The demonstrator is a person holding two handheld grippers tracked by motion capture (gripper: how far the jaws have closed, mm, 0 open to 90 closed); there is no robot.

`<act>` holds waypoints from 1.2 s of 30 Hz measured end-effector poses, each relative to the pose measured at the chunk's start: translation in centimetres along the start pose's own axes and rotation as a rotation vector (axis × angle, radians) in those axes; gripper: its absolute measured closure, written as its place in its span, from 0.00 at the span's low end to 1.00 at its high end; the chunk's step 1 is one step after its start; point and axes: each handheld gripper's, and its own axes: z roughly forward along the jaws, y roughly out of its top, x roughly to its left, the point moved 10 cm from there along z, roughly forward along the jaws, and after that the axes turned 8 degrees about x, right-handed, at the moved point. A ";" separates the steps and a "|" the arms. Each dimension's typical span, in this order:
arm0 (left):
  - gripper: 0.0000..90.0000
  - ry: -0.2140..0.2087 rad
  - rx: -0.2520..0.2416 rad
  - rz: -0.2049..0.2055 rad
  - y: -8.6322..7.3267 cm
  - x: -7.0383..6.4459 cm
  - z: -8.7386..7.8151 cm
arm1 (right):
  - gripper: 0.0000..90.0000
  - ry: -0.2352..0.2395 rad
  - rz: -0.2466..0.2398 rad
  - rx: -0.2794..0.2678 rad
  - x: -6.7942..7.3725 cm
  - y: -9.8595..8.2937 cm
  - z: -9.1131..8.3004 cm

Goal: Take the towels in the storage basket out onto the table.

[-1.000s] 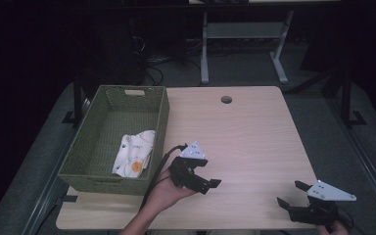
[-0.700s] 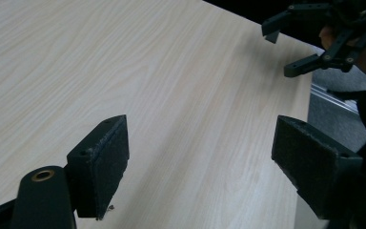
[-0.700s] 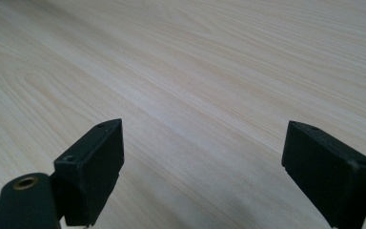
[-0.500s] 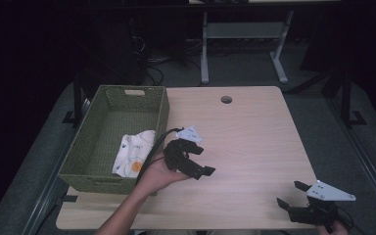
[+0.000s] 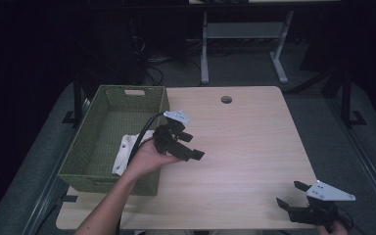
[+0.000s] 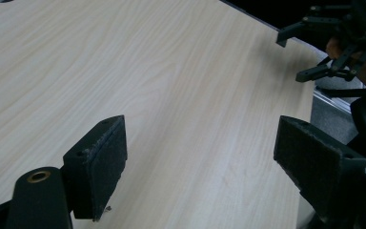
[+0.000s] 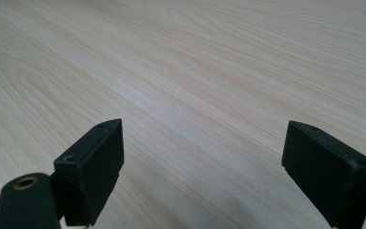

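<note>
Trouble could start at the green woven basket (image 5: pixel 108 131): our left gripper (image 5: pixel 185 146), jaws wide and empty, sits beside its rim, above the white cloth (image 5: pixel 125 155) inside. Reaching carelessly, we might snag the wall. Our right gripper (image 5: pixel 298 197), also open, idles well apart.

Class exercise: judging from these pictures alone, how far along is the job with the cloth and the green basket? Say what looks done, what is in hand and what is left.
Done: nothing that shows; the white cloth lies in the green basket.
In hand: the left gripper hangs beside the basket over the table, jaws open and empty.
Left: probably grasping the cloth; the right gripper waits open at the table's near right corner.
</note>
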 end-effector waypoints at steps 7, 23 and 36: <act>0.21 0.016 -0.040 -0.029 -0.4 1.2 -2.2 | 0.15 -0.001 0.010 0.009 -0.2 -0.2 -0.1; 0.22 0.069 -0.089 -0.123 -3.0 4.9 -6.6 | 0.15 0.000 0.005 0.005 -0.2 -0.2 -0.1; 0.23 0.103 -0.106 -0.216 -6.4 8.0 -8.3 | 0.15 0.001 -0.002 0.006 -0.1 -0.2 -0.1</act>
